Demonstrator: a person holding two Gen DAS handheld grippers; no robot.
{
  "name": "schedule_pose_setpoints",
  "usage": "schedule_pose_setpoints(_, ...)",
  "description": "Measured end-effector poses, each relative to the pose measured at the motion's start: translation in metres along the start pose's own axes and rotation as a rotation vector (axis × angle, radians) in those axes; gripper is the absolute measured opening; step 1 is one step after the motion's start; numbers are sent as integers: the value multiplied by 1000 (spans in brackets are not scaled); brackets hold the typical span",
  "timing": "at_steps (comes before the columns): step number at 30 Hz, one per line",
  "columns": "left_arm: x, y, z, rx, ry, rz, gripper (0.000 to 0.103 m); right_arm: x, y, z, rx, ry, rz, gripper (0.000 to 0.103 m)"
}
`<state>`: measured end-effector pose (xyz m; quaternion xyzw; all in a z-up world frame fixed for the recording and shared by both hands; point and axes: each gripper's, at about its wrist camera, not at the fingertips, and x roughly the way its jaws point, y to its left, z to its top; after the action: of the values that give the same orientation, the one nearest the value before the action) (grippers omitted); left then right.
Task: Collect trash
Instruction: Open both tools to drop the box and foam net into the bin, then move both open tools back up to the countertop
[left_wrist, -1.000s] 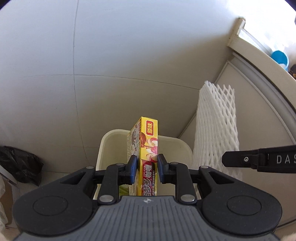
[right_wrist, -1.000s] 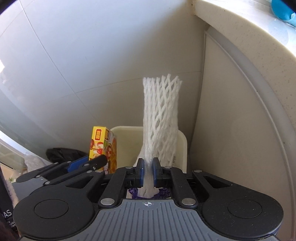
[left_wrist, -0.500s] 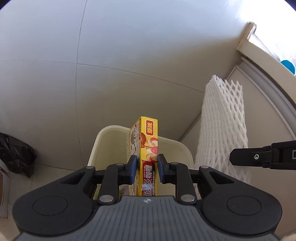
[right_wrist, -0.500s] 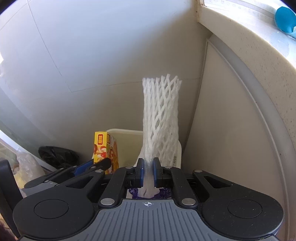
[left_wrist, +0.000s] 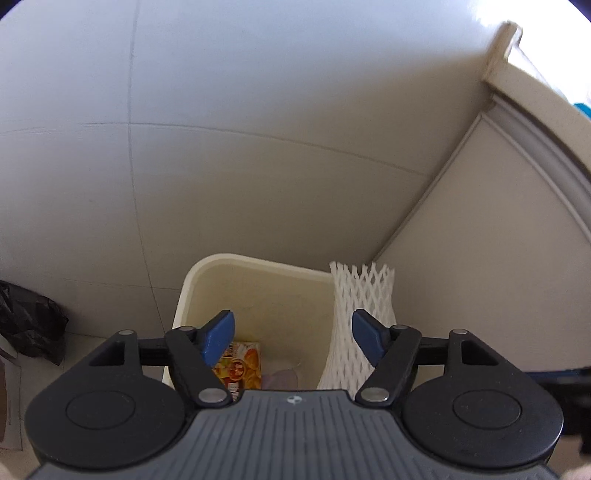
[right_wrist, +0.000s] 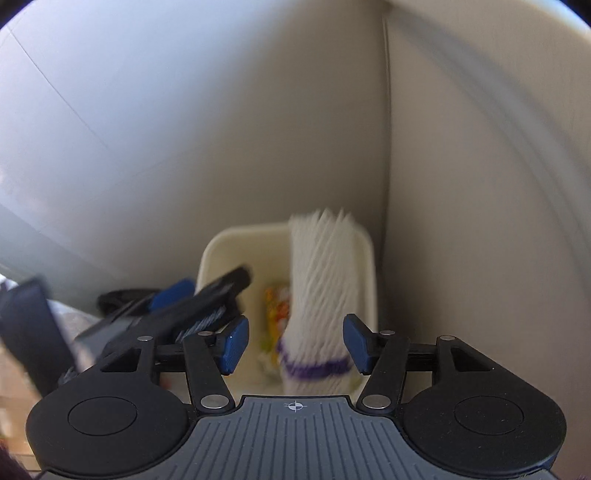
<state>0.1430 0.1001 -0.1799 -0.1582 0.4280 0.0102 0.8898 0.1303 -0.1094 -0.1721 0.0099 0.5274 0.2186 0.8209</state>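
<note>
Both grippers have let go since the earlier frames. The left gripper (left_wrist: 293, 338), jaws now spread wide, no longer clamps the yellow snack box (left_wrist: 240, 363), which lies in the cream waste bin (left_wrist: 221, 263), below the jaws toward seven o'clock. The right gripper (right_wrist: 295, 345) is likewise wide apart; the white foam fruit net (right_wrist: 323, 295), blurred, stands in the bin (right_wrist: 218, 245) between and beyond its blue pads (right_wrist: 234, 343), toward twelve o'clock.
</note>
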Motion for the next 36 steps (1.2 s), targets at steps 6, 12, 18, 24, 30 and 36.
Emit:
schedule_pose_setpoints(6,-3,6,12,-34,131,26,76,5,10,-14,-104,-35,-74,66)
schedule_pose_setpoints(12,-55,1,45,-48,220,84,85,-17,14,-18,20,-12,-14,67)
schedule_pose_setpoints(18,-120,-15,89,-2,238,104,95,-83,47,-14,2,-28,-51,80)
schedule_pose_setpoints(24,-166,-30,128,36,220,100,102,-154,66,-4,-31,-95,-19,87)
schedule_pose_setpoints(30,-174,-50,151,71,193,98,102,-194,68,6,-47,-196,-119,90)
schedule_pose_setpoints(36,-174,-75,164,90,164,90,102,-215,36,13,56,-255,-186,91)
